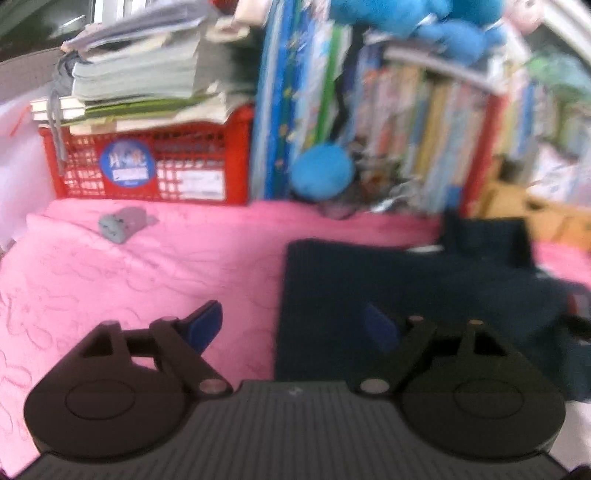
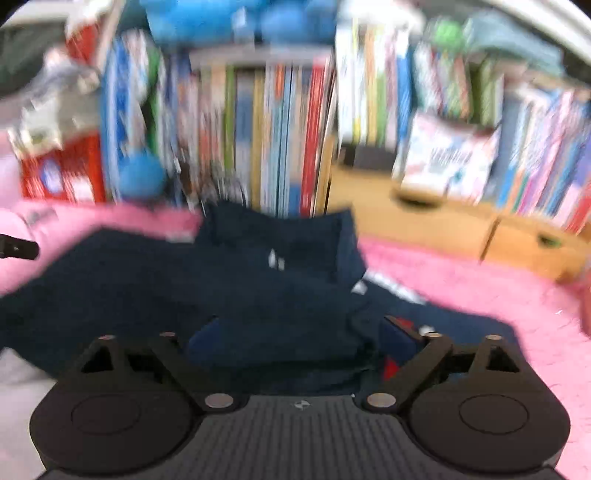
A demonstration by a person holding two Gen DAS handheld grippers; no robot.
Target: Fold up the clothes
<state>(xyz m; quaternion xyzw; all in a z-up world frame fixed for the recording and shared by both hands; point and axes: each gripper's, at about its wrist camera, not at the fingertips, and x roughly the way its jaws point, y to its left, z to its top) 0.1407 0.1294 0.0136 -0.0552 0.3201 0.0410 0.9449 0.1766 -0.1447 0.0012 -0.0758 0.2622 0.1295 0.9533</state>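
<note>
Both views blurred, details soft.

Left wrist view: red crate [image 1: 147,166] at far left behind the pink blanket [image 1: 147,266], stack of books and papers [image 1: 144,74] piled on top of it. Small grey object [image 1: 123,223] lies on the blanket just in front of the crate, can't tell what it is. Right of the crate: upright books [image 1: 424,129] with a blue plush toy [image 1: 424,22] on top and a blue ball [image 1: 321,171] at their base. Navy garment [image 1: 406,288] lies spread flat on the blanket, right of the crate and nearer the camera; its left edge is straight, a flap sticks up at the far end. Left gripper [image 1: 295,325]: jaws released and wide apart, holding nothing; left finger over bare blanket, right finger over the garment's left part.

Right wrist view: same crate [image 2: 62,173] at far left, book row [image 2: 277,136] right of it, wooden drawers [image 2: 443,221] further right. Navy garment [image 2: 240,288] fills the centre on the pink blanket [image 2: 480,288], a raised fold at its far side, white markings on it. Right gripper [image 2: 299,339]: jaws spread wide, cloth bunched between the blue fingers, not clamped; whether the pads touch the fabric I cannot tell. Dark tip [image 2: 18,249] pokes in at the left edge, left of the garment.
</note>
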